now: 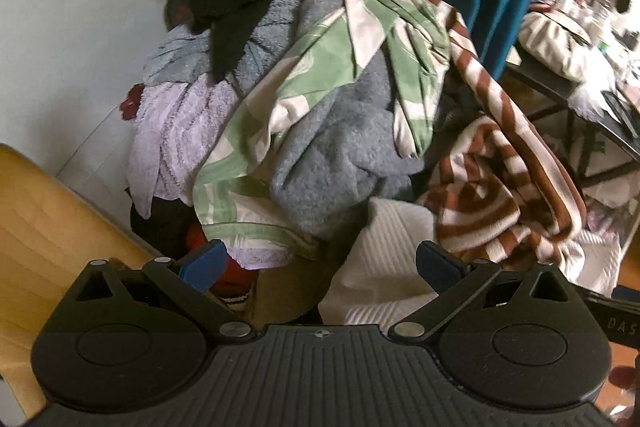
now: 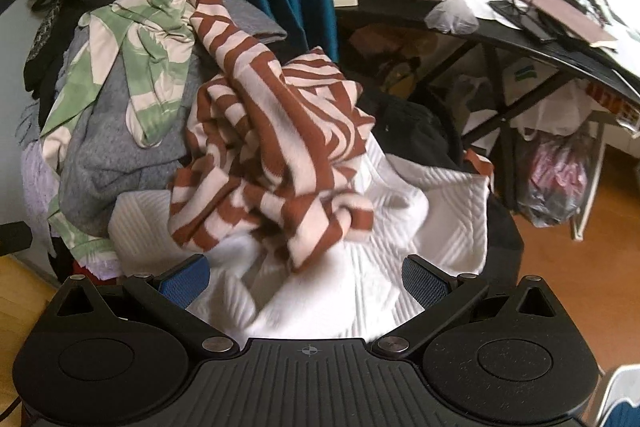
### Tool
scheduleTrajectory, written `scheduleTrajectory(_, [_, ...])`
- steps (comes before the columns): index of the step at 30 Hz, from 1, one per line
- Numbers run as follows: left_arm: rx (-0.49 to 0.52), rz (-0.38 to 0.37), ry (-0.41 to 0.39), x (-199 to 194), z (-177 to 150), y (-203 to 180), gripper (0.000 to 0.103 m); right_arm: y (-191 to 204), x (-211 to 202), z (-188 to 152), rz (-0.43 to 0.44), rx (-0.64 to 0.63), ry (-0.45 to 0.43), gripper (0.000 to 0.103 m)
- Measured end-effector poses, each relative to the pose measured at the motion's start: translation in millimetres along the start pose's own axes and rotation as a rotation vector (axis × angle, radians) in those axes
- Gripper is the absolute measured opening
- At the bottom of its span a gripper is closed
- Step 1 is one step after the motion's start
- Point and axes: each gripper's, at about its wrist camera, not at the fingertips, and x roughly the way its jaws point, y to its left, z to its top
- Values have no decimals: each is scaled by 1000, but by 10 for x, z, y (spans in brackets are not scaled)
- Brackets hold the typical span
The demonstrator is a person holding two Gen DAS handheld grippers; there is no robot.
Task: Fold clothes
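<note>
White quilted cloth [image 2: 432, 211] under brown-striped garment [image 2: 276, 151] on clothes heap, both grippers' fingers [image 1: 200, 265] spread, empty.

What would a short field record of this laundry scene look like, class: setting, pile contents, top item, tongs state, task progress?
setting: heap of unfolded laundry beside a cluttered black table
pile contents: brown-and-white striped garment, green-and-white patterned cloth, grey fleece, lilac towel, white quilted textile
left tongs: open, empty
right tongs: open, over white textile
progress: nothing folded yet

Both wrist views face clothes pile [image 1: 320, 99] close; right view further right, sharing striped blanket [image 2: 272, 147].
</note>
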Motion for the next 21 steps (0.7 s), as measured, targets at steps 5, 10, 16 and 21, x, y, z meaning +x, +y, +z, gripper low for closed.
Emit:
scheduleTrajectory(5, [7, 46, -21, 2, 92, -207, 103, -176, 109, 166, 33, -5, 11, 102])
scheduleTrajectory(10, [27, 63, -20, 36, 126, -394, 103, -334, 210, 273, 50, 10, 28, 102])
scheduleTrajectory(16, [31, 62, -22, 66, 212, -482, 103, -415, 254, 330, 40, 24, 32, 102])
scheduleTrajectory(21, [62, 35, -12, 124, 268, -509, 103, -419, 295, 337, 19, 51, 48, 102])
